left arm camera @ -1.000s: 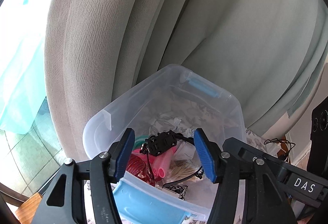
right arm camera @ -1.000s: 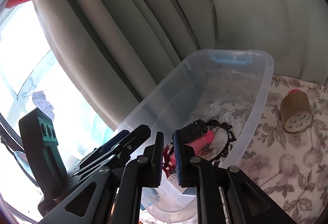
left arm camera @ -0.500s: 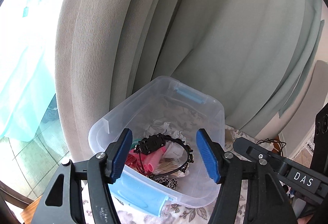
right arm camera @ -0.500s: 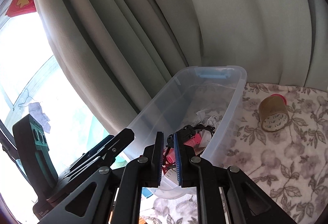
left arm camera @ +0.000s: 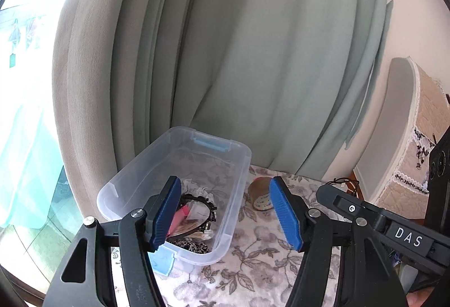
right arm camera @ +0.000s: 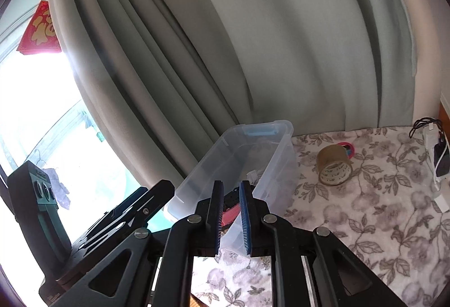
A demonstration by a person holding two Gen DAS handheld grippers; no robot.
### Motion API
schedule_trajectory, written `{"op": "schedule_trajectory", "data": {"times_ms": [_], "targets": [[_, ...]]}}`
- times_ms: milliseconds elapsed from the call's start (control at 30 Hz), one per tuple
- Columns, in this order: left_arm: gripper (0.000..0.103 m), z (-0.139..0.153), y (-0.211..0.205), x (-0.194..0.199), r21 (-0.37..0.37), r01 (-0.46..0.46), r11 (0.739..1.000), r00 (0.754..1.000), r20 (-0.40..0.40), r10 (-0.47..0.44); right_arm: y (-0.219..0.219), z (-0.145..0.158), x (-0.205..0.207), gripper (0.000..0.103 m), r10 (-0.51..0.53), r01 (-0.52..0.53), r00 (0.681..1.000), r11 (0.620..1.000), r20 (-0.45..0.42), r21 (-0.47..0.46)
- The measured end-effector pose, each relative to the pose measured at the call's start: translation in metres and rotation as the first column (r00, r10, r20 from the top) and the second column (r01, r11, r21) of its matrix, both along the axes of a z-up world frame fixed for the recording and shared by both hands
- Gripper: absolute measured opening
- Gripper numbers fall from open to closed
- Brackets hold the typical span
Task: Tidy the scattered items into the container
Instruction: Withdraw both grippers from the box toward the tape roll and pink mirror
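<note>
Both grippers farther back from one container (left arm camera: pixel 233 225): left gripper (left arm camera: pixel 225 211) wide apart, right gripper (right arm camera: pixel 231 218) opening, both empty; one tape roll (right arm camera: pixel 334 165).

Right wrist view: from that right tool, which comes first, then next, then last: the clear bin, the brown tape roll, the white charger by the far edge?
1. Clear bin: right ahead of the right tool, whose jaws are opening with nothing between them.
2. Brown tape roll: on the flowered cloth, right of the bin.
3. White charger: far right edge.
</note>
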State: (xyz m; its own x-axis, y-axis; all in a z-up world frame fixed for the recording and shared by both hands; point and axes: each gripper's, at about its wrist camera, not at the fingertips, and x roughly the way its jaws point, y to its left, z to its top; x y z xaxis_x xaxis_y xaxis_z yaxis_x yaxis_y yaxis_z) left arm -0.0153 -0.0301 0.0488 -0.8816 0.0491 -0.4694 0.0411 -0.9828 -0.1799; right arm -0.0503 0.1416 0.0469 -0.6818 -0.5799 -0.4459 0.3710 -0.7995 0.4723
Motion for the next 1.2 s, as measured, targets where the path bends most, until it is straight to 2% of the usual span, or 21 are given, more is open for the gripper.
{"op": "schedule_trajectory", "data": {"times_ms": [67,200,367,600,767,1200], "targets": [[0.068,0.005,0.010,0.002,-0.018,0.020,1.000,1.000,-0.006,-0.020,0.016,0.003,0.008,0.025,-0.037,0.036,0.999,0.999,-0.009,-0.012],[0.072,0.010,0.032,0.005,-0.049,0.057,0.997,0.998,-0.009,-0.058,0.048,0.002,0.021,0.048,-0.123,0.122,0.992,0.992,-0.020,-0.028],[0.072,0.007,0.054,0.000,-0.077,0.100,0.992,0.995,0.016,-0.099,0.082,-0.004,0.025,0.063,-0.225,0.225,0.974,0.974,-0.003,-0.023],[0.073,-0.004,0.077,-0.010,-0.113,0.142,0.984,0.989,0.068,-0.135,0.122,-0.023,0.020,0.069,-0.303,0.306,0.951,0.950,0.054,-0.056],[0.073,-0.021,0.090,-0.024,-0.130,0.165,0.978,0.981,0.122,-0.149,0.138,-0.044,0.013,0.070,-0.322,0.329,0.941,0.943,0.107,-0.055],[0.073,-0.092,0.108,-0.079,-0.173,0.159,0.972,0.957,0.271,-0.108,0.148,-0.114,-0.033,0.070,-0.299,0.310,0.921,0.951,0.250,-0.006]]}}
